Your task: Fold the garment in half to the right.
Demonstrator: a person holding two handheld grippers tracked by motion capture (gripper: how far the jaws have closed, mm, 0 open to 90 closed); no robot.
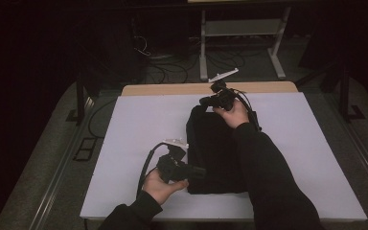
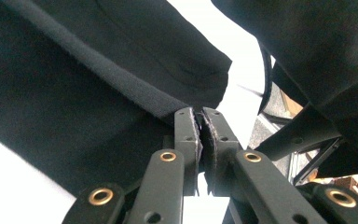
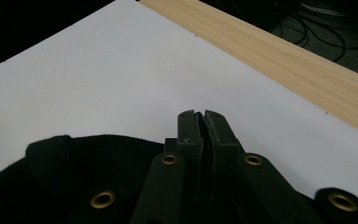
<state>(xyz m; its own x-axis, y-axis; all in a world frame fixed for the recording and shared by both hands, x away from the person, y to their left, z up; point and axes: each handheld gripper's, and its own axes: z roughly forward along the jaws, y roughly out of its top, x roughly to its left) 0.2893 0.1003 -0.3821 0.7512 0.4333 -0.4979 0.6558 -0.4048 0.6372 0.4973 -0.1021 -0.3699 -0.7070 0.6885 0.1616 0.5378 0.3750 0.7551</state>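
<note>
At the lower left of the high view, the left gripper (image 1: pixel 197 172) had its jaws pressed shut at the black cloth's (image 1: pixel 215 148) near edge. The cloth lay mid-frame on the white sheet (image 1: pixel 139 124). Farther right and up, the right gripper (image 1: pixel 205 101) was clamped on its far edge.

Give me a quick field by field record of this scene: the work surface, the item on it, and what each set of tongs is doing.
surface: white table top with a wooden strip along the far edge
item: black folded garment lying on the table
left tongs: jaws shut at the garment's near left edge, fabric against the tips
right tongs: jaws shut at the garment's far edge
</note>
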